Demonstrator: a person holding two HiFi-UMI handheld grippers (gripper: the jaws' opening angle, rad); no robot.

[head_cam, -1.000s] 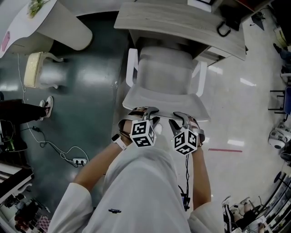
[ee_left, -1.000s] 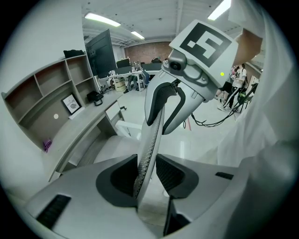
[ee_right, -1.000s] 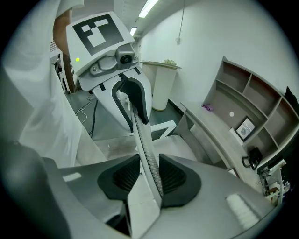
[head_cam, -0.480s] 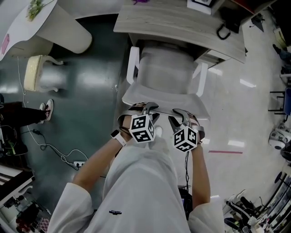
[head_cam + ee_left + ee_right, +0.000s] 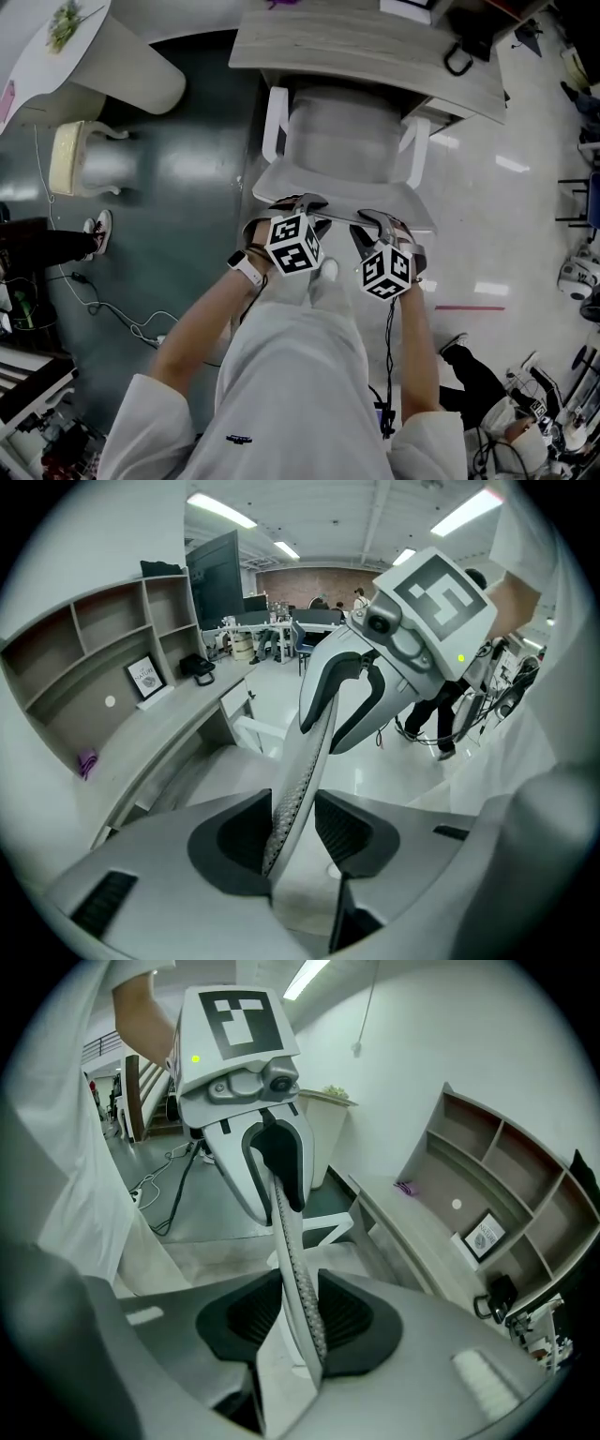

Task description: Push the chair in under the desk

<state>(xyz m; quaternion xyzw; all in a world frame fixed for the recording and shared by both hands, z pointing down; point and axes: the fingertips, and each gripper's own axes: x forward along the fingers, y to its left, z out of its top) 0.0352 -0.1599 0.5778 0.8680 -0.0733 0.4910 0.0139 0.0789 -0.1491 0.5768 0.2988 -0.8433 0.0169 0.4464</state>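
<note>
A white chair point(image 5: 337, 141) with armrests stands with its seat partly under the pale wooden desk point(image 5: 375, 47). Both grippers sit side by side on the top edge of its mesh backrest point(image 5: 342, 199). My left gripper point(image 5: 298, 208) holds the backrest's left part; in the left gripper view the thin backrest point(image 5: 300, 771) runs between its pads point(image 5: 347, 832), with little room on either side. My right gripper point(image 5: 380, 225) is shut on the right part, the backrest point(image 5: 291, 1241) pinched between its pads point(image 5: 248, 1321). Each gripper view shows the other gripper point(image 5: 347, 696) point(image 5: 272, 1162) on the same edge.
A round white table point(image 5: 94, 47) and a cream stool point(image 5: 80, 155) stand at the left on the dark green floor. Cables and a power strip point(image 5: 141, 328) lie at lower left. A seated person's leg point(image 5: 478, 375) shows at lower right. Shelves point(image 5: 145, 677) rise behind the desk.
The chair and both grippers have shifted slightly toward the desk. A person's leg has come into view at the lower right.
</note>
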